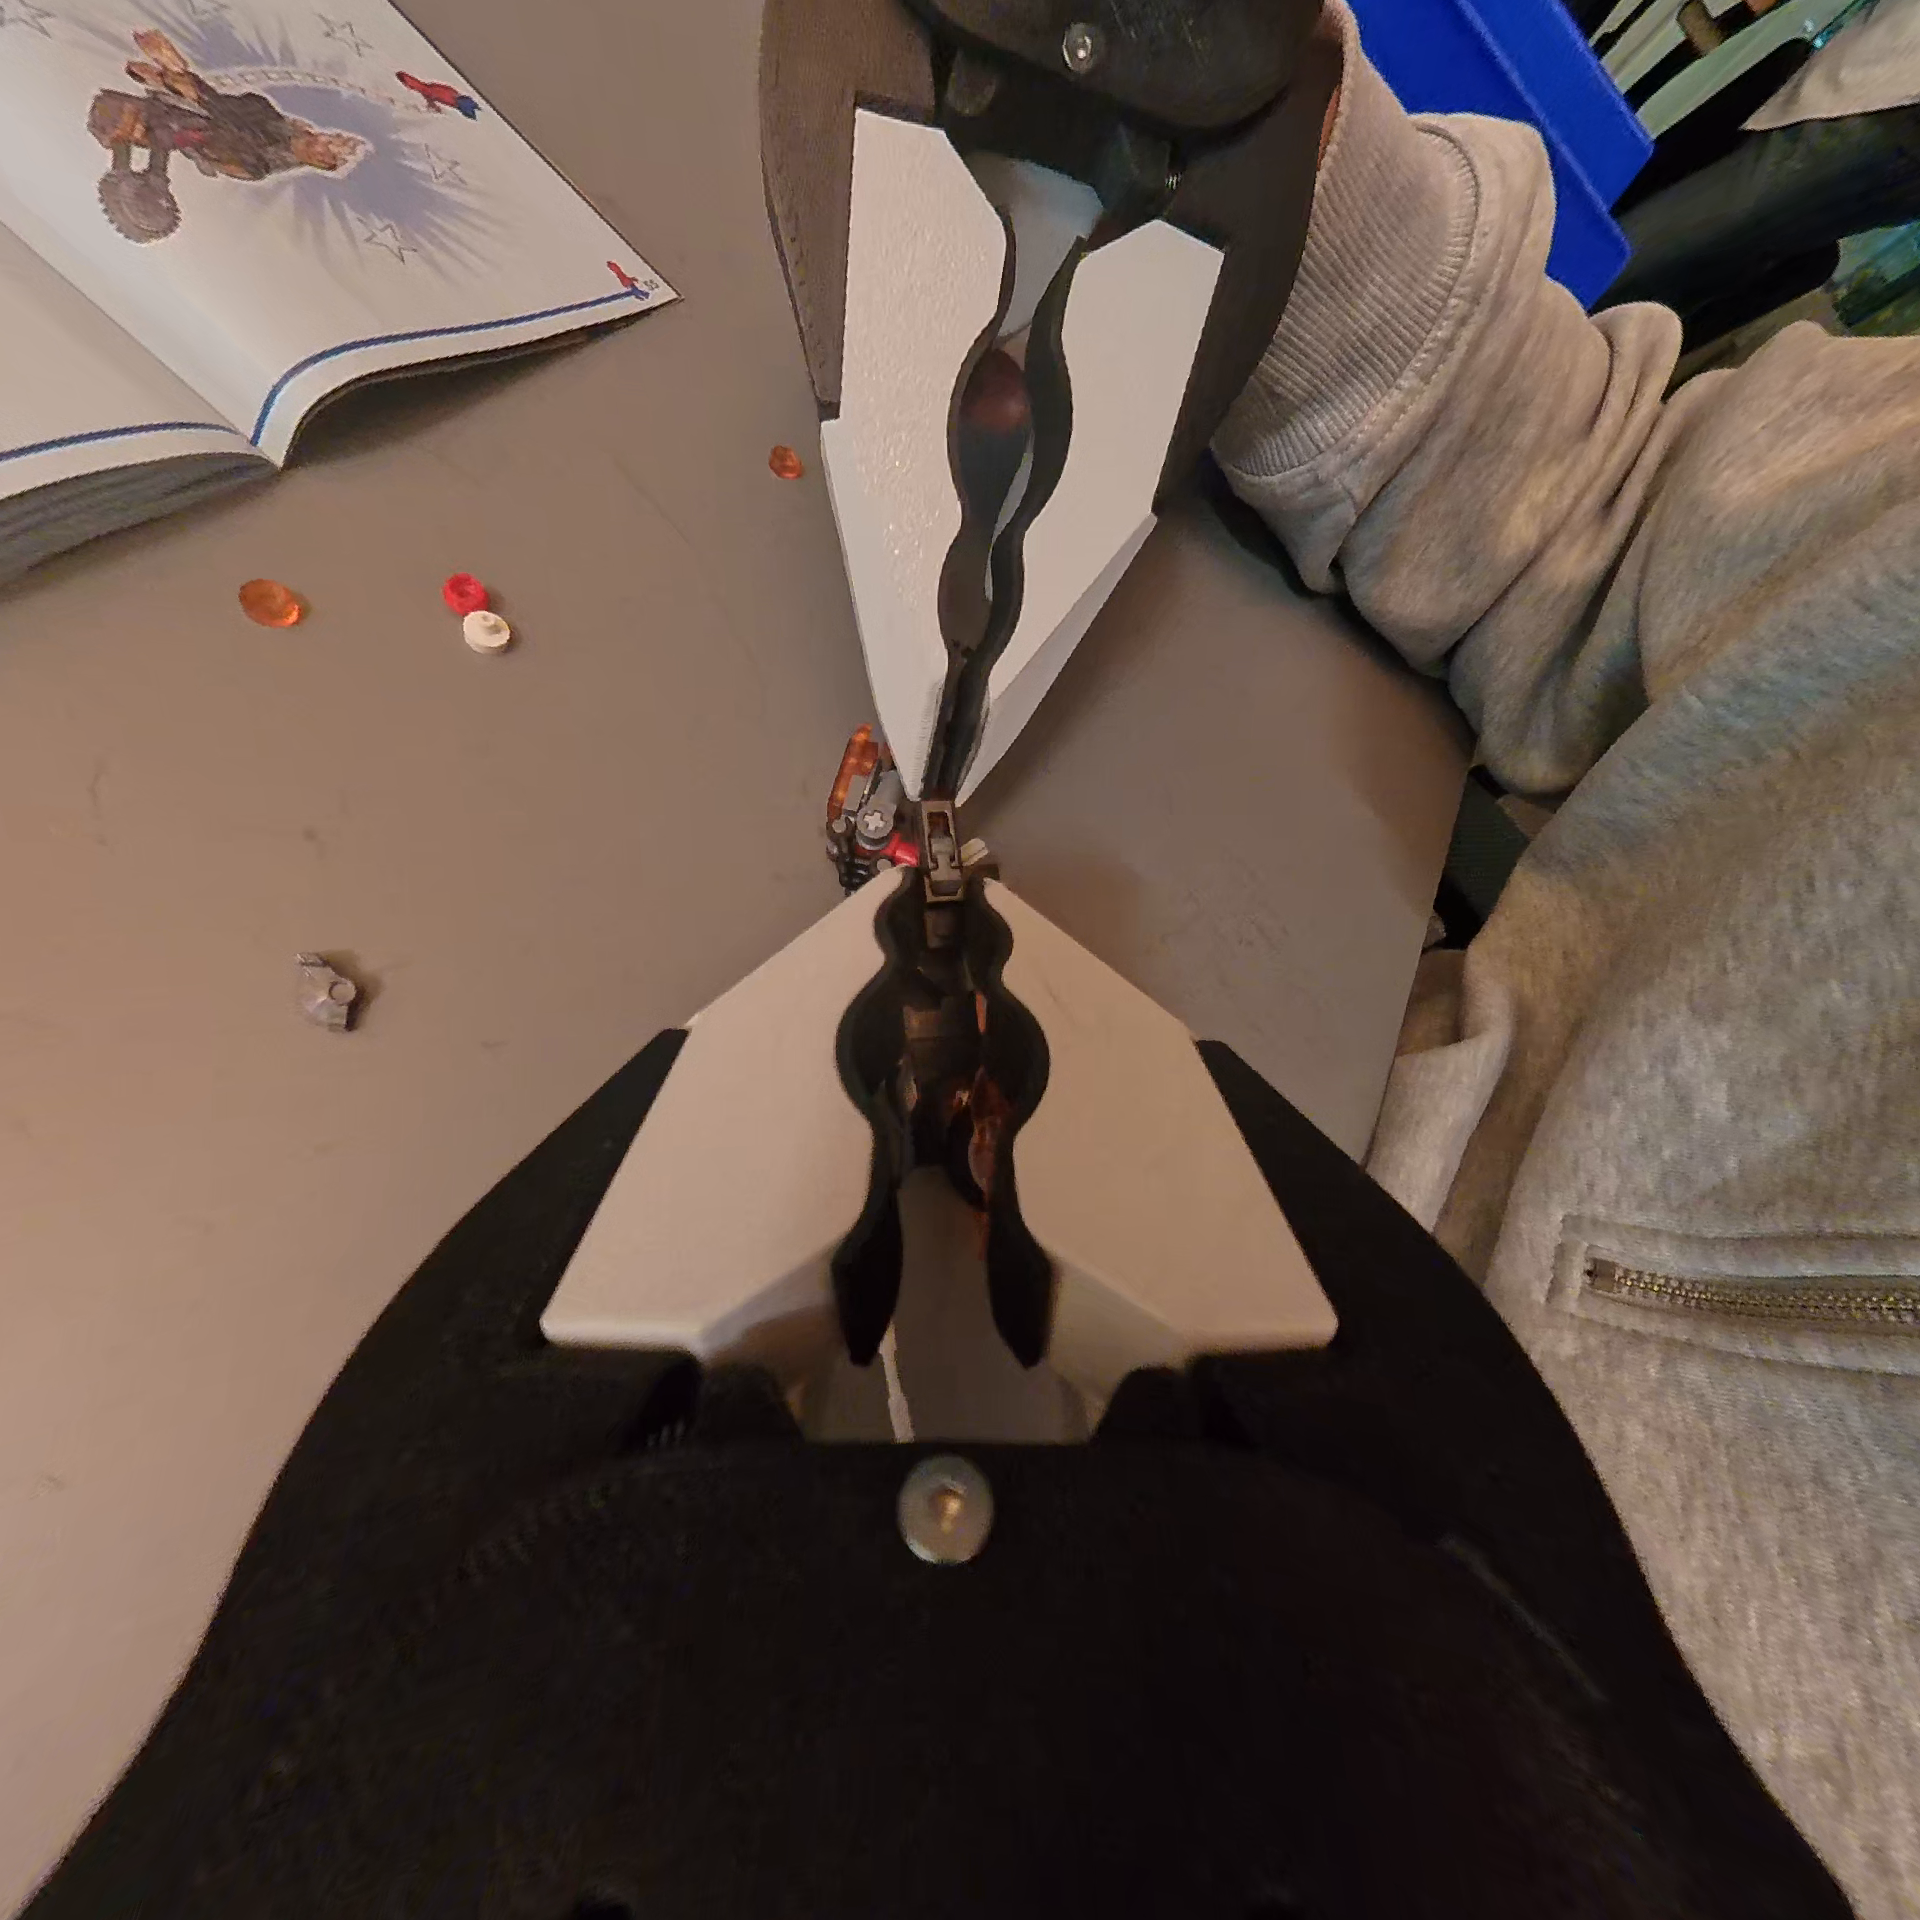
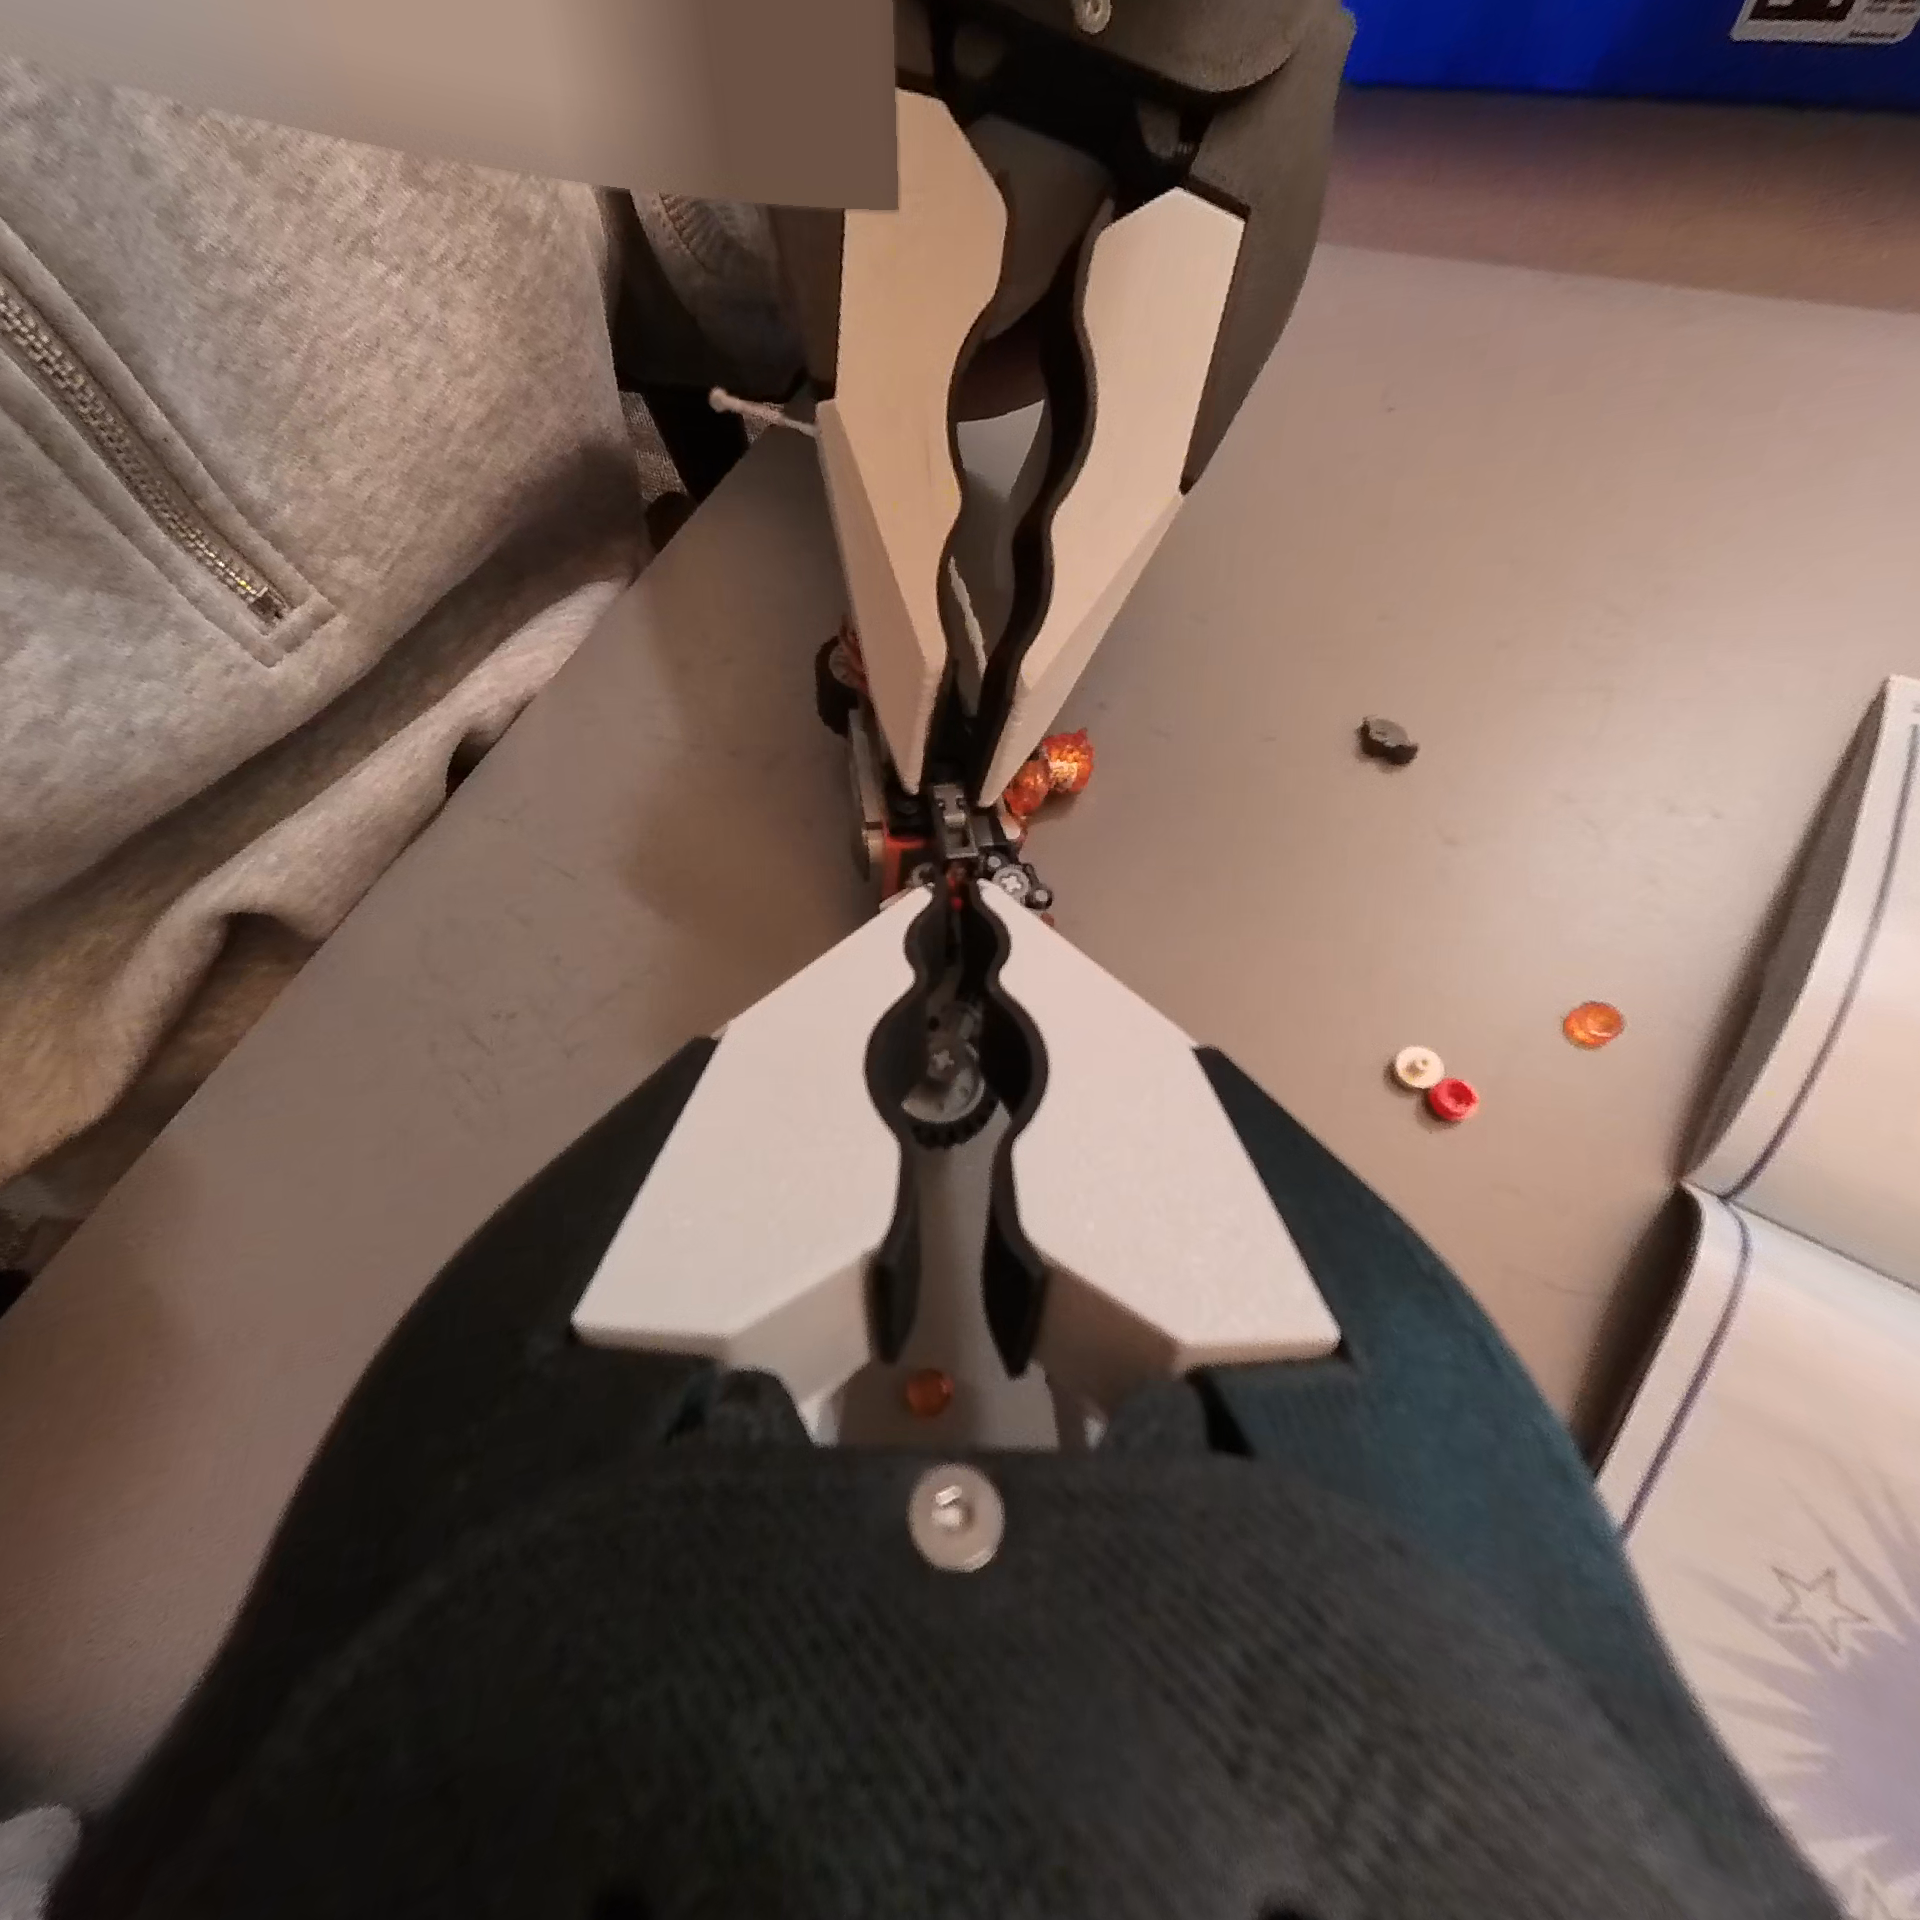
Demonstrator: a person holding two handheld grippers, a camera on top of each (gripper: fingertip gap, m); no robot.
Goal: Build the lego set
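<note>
Left wrist view: the left gripper (image 1: 940, 883) and right gripper (image 1: 945, 784) meet tip to tip, both clenched on the small lego model (image 1: 935, 842) above the grey table (image 1: 468, 1039). Loose round pieces (image 1: 476, 615) and an open booklet (image 1: 260, 260) lie nearby.

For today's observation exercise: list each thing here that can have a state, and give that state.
Left gripper: shut on the lego model.
Right gripper: shut on the lego model.
Lego model: held between both, part built.
Instruction booklet: open.
Red stud: loose on table.
</note>
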